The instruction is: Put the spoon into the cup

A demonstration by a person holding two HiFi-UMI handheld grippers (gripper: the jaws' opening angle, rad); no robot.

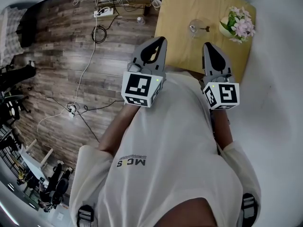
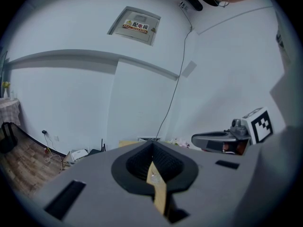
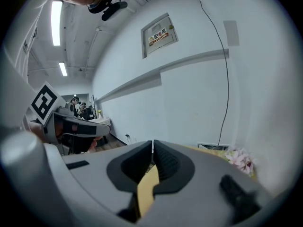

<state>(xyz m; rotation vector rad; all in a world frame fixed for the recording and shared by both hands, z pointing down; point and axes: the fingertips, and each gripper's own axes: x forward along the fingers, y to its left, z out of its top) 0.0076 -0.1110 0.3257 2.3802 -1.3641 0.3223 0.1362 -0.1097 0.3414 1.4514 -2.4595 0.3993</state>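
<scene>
Closest in, the person's white shirt (image 1: 175, 141) fills the lower head view, with both tools held just in front of the chest. The left gripper (image 1: 160, 41) has its jaws pressed together with nothing between them; its own view shows the tips (image 2: 152, 144) meeting, and only a sliver of table is visible lower down in the gap. The right gripper (image 1: 209, 46) is likewise closed and empty, its jaws (image 3: 152, 144) separated by no more than a hairline slit. The two tools sit side by side, well apart, both pointing forward over the near edge of the wooden table (image 1: 175, 13).

Ahead of the grippers, between their lines and nearer the right one, a clear cup (image 1: 195, 27) stands on the table. The spoon (image 1: 205, 30) shows as a thin dark line at the cup's right side; it is too small to tell whether it lies in the cup or beside it. Further right and beyond the right gripper's tip is a pot of pink flowers (image 1: 238, 23). To the left of the left gripper, cables (image 1: 92, 41) trail across the wood floor (image 1: 57, 60).
</scene>
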